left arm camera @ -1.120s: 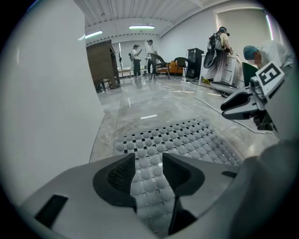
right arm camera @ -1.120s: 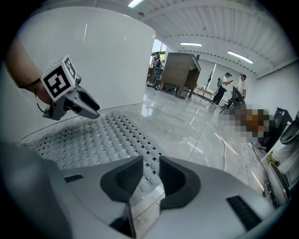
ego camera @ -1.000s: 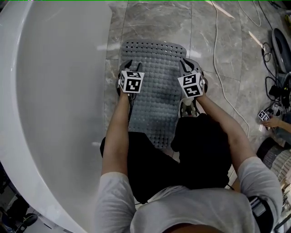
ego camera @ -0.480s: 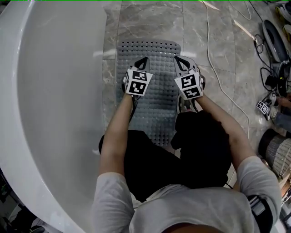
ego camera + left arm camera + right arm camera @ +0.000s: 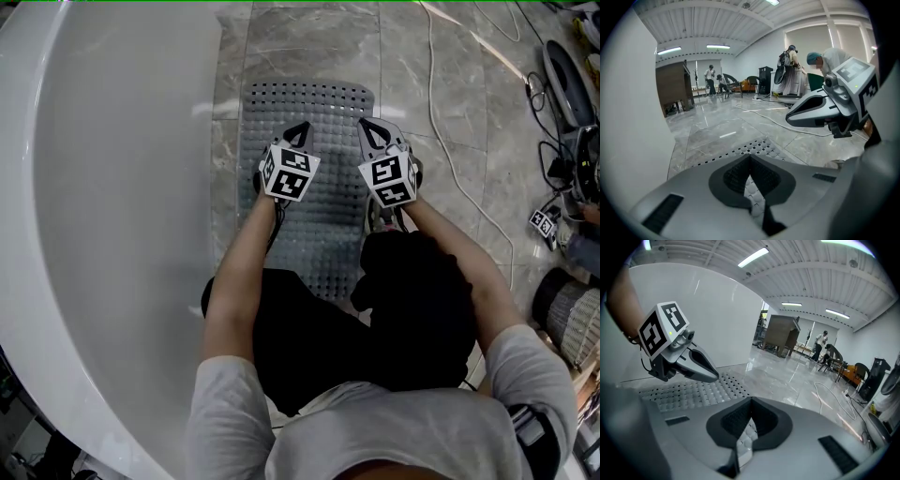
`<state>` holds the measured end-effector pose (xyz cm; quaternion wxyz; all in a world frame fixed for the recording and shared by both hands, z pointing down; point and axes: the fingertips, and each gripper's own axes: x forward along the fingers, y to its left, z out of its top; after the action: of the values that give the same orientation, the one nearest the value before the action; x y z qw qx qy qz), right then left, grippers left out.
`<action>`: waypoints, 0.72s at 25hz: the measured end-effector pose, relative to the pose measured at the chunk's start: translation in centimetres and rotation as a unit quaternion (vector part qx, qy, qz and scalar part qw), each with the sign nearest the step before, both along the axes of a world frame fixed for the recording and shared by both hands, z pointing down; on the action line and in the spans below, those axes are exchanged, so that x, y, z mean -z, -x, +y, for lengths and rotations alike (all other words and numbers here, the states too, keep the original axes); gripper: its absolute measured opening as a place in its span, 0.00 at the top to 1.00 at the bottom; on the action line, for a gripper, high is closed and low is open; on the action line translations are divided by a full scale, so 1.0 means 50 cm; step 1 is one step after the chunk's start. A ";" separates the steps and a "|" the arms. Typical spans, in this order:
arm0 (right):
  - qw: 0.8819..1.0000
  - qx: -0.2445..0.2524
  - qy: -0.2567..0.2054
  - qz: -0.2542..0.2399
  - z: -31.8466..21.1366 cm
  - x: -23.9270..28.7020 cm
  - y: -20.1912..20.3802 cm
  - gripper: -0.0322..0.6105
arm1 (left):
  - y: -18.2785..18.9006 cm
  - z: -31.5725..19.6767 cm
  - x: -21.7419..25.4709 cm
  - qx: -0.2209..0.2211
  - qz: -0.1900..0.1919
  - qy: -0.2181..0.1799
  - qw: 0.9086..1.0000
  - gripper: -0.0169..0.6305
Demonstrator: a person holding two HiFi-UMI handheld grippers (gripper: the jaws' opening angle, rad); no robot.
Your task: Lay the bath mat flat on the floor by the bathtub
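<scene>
One mat (image 5: 314, 117) on marble flr (image 5: 309, 42)

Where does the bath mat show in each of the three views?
Head view: bath mat upper centre, flat on the floor beside the bathtub.
Left gripper view: lower centre, just beyond the jaws.
Right gripper view: lower left.
Shared landmark: the white bathtub wall, at left in both gripper views.
</scene>
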<state>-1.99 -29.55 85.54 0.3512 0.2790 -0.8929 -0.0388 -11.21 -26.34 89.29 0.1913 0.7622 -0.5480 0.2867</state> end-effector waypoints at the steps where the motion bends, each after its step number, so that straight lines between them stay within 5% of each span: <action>1: 1.000 0.000 -0.001 0.001 0.000 -0.003 -0.002 0.94 | -0.002 0.001 -0.003 0.000 -0.001 0.002 1.000 0.95; 12: 0.999 0.020 0.027 0.002 -0.038 -0.034 0.015 0.94 | 0.001 -0.031 -0.035 0.035 0.007 0.033 0.999 0.95; 18: 0.994 0.096 0.041 0.016 -0.043 -0.006 0.053 0.94 | 0.002 -0.038 -0.024 0.091 0.049 0.052 0.993 0.95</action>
<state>-4.65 -31.72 85.84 0.3708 0.1764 -0.9109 -0.0399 -11.31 -28.23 90.47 0.2823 0.7114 -0.5894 0.2586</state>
